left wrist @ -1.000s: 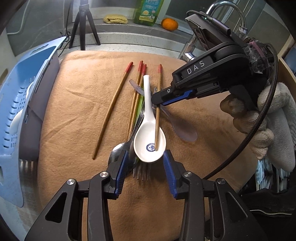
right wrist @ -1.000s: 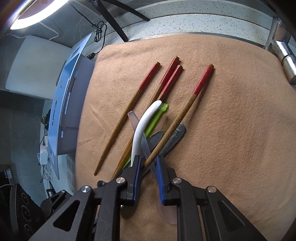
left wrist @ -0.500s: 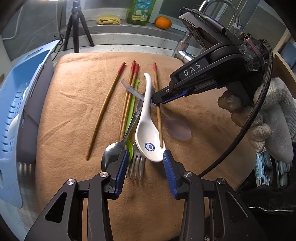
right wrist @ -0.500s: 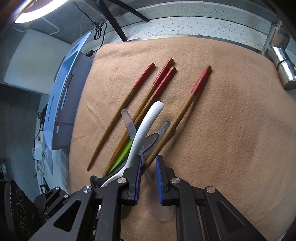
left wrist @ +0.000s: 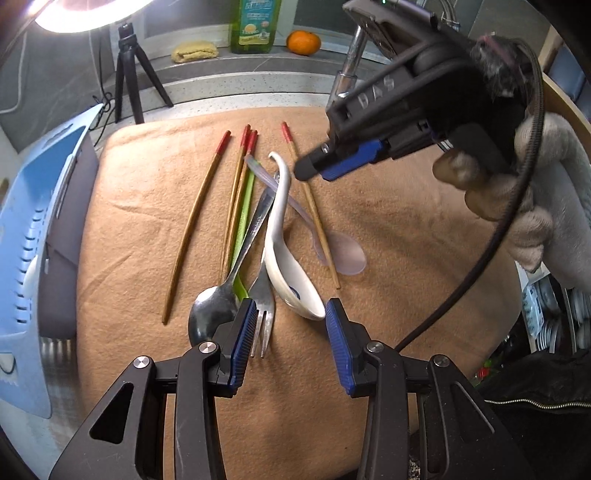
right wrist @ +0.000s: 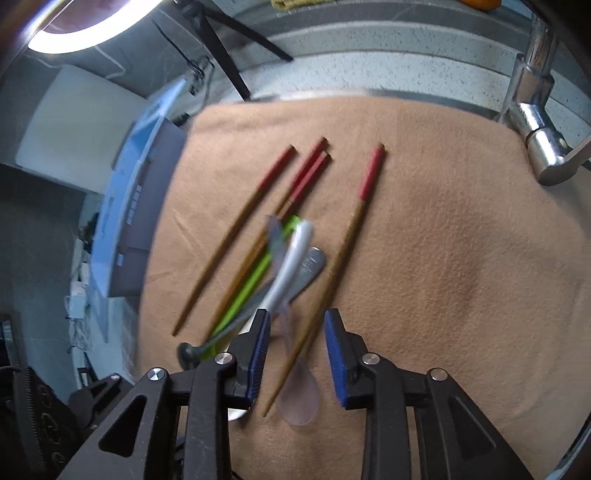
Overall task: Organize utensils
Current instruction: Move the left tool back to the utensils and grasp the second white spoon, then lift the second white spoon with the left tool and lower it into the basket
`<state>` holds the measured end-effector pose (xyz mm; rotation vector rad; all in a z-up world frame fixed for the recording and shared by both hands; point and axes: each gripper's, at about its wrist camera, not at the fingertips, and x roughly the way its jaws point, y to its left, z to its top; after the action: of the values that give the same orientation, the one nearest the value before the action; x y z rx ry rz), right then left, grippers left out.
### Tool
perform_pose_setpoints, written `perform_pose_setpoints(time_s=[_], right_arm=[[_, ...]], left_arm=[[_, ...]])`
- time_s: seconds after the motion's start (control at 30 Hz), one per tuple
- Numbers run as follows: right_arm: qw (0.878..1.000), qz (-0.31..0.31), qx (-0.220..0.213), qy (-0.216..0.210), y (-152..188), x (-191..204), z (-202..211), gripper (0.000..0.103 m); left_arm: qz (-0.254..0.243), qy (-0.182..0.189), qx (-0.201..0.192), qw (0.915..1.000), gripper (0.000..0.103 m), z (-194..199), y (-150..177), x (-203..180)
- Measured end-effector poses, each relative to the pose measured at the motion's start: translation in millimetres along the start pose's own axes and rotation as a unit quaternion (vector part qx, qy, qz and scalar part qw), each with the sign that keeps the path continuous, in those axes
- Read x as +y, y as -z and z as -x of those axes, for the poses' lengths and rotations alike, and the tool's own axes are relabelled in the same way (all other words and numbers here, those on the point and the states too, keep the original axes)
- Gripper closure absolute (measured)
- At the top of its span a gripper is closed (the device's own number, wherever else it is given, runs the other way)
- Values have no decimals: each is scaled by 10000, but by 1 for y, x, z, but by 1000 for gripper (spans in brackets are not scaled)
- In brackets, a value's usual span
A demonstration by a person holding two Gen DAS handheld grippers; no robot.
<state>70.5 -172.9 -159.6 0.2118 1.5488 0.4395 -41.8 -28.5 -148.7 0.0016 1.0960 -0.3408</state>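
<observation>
A heap of utensils lies on the tan cloth (left wrist: pixel 406 280). My left gripper (left wrist: pixel 290 332) is open, and the bowl of the white ceramic spoon (left wrist: pixel 284 258), tipped on its side, sits loose between its fingertips beside a fork (left wrist: pixel 264 295) and a metal spoon (left wrist: pixel 210 310). My right gripper (left wrist: pixel 310 171) hovers over the spoon's handle tip with its jaws opening. One red-tipped chopstick (right wrist: pixel 347 236) runs between the right gripper's (right wrist: pixel 297 343) pads untouched, resting on a clear plastic spoon (right wrist: pixel 299 395). Three more chopsticks (left wrist: pixel 199 221) and a green handle (left wrist: pixel 245 206) lie to the left.
A blue slotted basket (left wrist: pixel 33 229) stands at the cloth's left edge. A chrome faucet (left wrist: pixel 349 74) rises behind the right gripper, held by a gloved hand (left wrist: pixel 535 206). A tripod (left wrist: pixel 129 74), soap bottle (left wrist: pixel 255 26) and orange (left wrist: pixel 303 42) stand on the back ledge.
The right gripper, earlier shut on the chopstick, pulled it off the white spoon's bowl, let go and rose. The chopstick now lies right of the spoon, which has rolled onto its side.
</observation>
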Motion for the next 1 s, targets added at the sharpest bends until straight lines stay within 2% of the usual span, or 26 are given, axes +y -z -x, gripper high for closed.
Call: perform_pose_setpoints(time_s=[0.1, 0.23, 0.6, 0.83, 0.93, 1.0], right_arm=[[9998, -27, -25, -208, -4, 2, -1, 75], [9971, -383, 159, -633, -7, -3, -14, 75], [9928, -712, 351, -893, 1, -14, -30, 75], [9927, -705, 413, -885, 3, -13, -36, 75], [9921, -745, 455, -904, 4, -13, -40, 76], [9919, -766, 455, -901, 4, -14, -43, 78]], left_arm=[[22, -51, -3, 10000, 66, -3, -1, 0], [20, -207, 10, 9998, 65, -9, -6, 4], [25, -206, 25, 9998, 63, -13, -9, 12], [-11, -110, -30, 9999, 71, -12, -11, 6], [-101, -58, 14, 9999, 82, -15, -12, 1], [-98, -10, 56, 9999, 83, -18, -12, -1]])
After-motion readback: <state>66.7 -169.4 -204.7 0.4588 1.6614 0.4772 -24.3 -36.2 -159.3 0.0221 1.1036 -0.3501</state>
